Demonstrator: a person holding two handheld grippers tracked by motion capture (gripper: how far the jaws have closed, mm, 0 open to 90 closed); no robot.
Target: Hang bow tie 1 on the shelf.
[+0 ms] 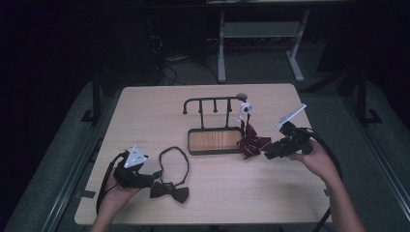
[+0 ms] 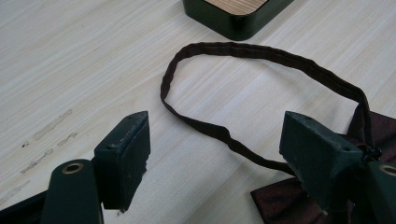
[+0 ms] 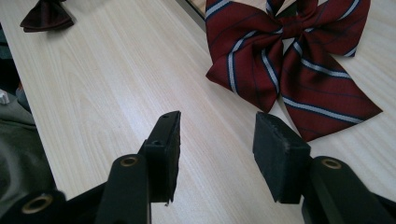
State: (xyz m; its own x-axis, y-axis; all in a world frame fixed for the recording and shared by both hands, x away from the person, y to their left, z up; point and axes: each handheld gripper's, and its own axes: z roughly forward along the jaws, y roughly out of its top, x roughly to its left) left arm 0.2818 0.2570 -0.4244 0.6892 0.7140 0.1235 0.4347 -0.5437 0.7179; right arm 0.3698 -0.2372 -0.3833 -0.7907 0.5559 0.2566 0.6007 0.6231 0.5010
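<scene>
right gripper (image 3: 217,154): fingers apart, nothing between them, just short of striped bow tie
left gripper (image 2: 215,158): fingers wide, empty, straddling the strap
striped bow tie (image 3: 289,60): red, flat on table, against the tray's right end
brown bow tie (image 1: 169,192): near front edge, strap loop (image 2: 243,93) lying open
tray (image 1: 215,140): wood-bottomed, hook rack (image 1: 212,102) behind
table (image 1: 145,111): light wood

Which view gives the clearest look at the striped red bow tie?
The right gripper view: the striped red bow tie lies large and sharp, stripes plain. The high view shows it small and dim beside the rack's tray.
</scene>
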